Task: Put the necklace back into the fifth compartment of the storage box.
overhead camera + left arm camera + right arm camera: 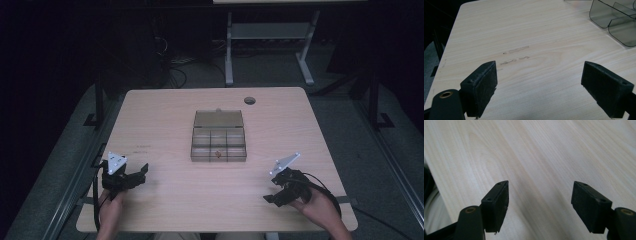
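I hold both grippers low near the table's (165, 107) front corners, left gripper (131, 179) and right gripper (275, 192) with jaws spread and empty. The box (219, 135) sits mid-table, lid open, well apart from both, leaving it clear to reach.

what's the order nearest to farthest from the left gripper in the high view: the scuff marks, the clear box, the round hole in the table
From the left gripper:
1. Scuff marks, just ahead of it on the left side of the table.
2. Clear box, mid-table, lid open.
3. Round hole, near the far edge.
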### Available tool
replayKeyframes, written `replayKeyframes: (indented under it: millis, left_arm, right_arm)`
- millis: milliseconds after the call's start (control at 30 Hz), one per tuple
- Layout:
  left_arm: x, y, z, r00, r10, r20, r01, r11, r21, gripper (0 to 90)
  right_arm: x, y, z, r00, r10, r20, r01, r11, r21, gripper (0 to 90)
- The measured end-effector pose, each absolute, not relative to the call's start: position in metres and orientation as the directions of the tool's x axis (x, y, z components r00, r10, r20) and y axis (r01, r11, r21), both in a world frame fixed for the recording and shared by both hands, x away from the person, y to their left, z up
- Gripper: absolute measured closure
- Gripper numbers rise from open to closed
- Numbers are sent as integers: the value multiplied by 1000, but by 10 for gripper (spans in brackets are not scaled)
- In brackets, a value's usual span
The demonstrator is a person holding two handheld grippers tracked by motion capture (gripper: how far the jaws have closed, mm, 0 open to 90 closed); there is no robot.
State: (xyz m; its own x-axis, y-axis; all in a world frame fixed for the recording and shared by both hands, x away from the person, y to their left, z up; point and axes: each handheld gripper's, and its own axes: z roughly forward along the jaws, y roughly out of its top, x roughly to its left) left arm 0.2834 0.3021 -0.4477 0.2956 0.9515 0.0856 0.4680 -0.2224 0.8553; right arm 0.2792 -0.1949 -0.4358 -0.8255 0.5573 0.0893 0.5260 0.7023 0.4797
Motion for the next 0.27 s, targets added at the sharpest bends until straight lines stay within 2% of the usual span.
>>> replayKeyframes:
  millis: [267]
  left_arm:
    - [286, 303, -448, 295, 952, 80, 472, -218, 854, 131]
  right_arm:
    - [259, -199, -432, -817, 570, 88, 513, 648, 563, 290]
